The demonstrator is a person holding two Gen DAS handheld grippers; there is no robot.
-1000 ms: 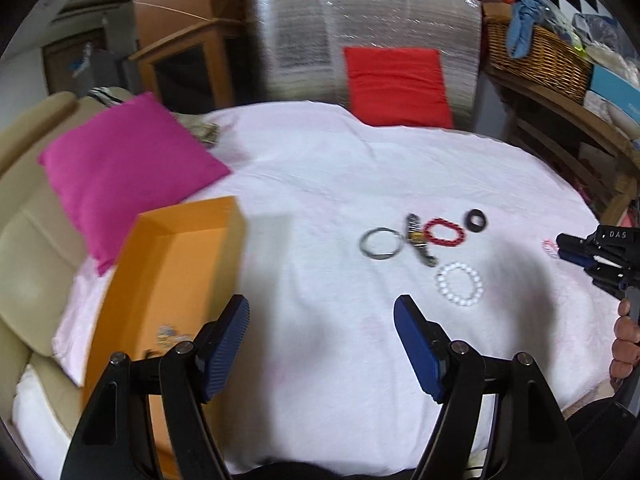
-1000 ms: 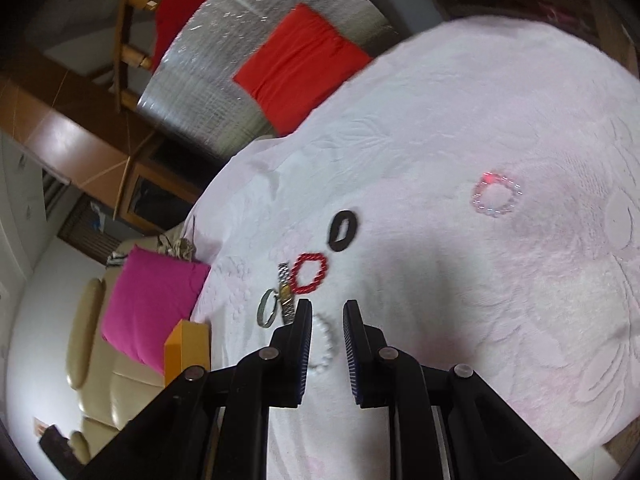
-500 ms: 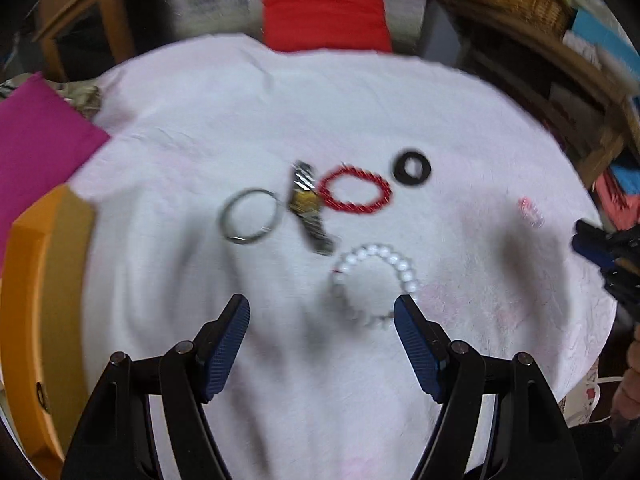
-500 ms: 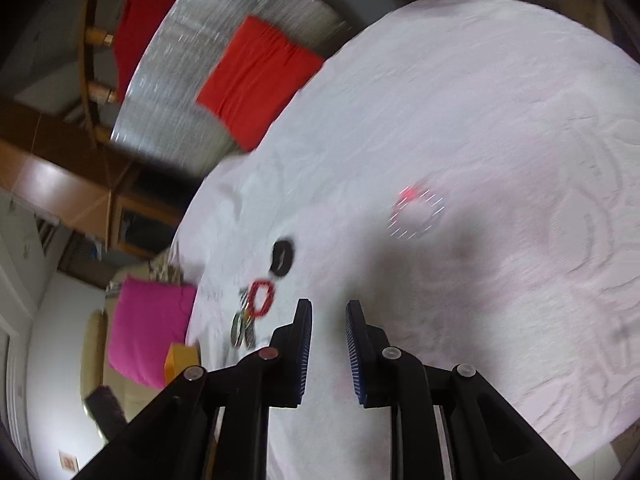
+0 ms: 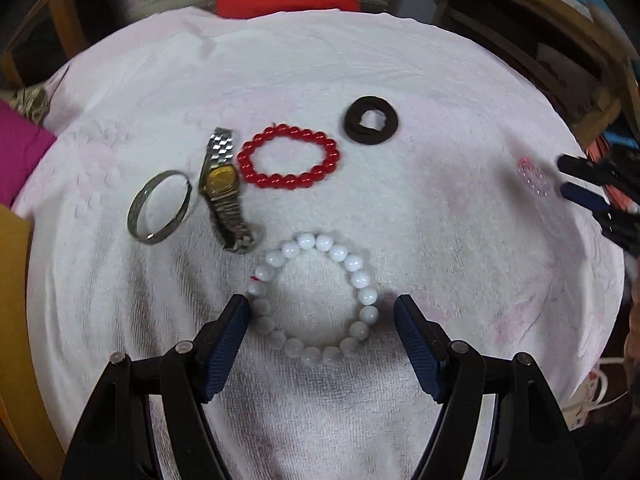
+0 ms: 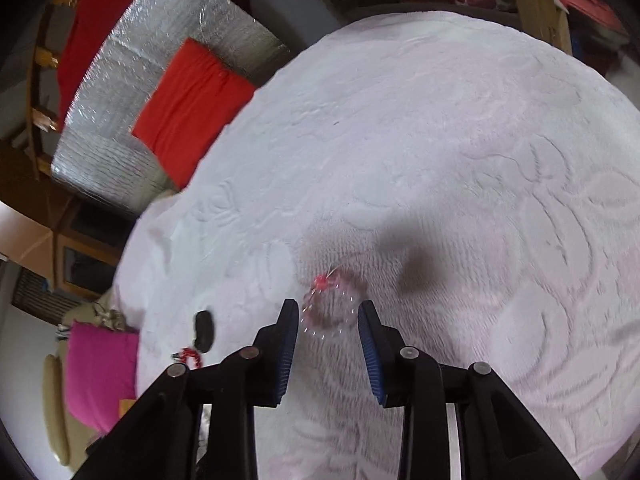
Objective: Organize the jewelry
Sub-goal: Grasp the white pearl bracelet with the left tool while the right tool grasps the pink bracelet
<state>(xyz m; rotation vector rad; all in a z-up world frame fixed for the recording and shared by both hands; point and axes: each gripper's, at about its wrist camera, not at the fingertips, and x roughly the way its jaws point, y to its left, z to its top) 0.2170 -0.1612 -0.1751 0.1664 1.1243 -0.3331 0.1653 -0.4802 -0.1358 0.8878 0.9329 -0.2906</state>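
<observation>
Left gripper [image 5: 322,312] spread wide astride the white bracelet [image 5: 316,300] on the cloth [image 5: 440,80], evidently sized to its ring; right gripper [image 6: 328,312], jaws opening, frames the clear bracelet [image 6: 328,308], pads not touching

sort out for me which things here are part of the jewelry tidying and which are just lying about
Job:
white bead bracelet
red bead bracelet
watch
silver bangle
black ring
clear pink bracelet
orange box

Lying about:
red cushion
magenta cushion
silver foil mat
</observation>
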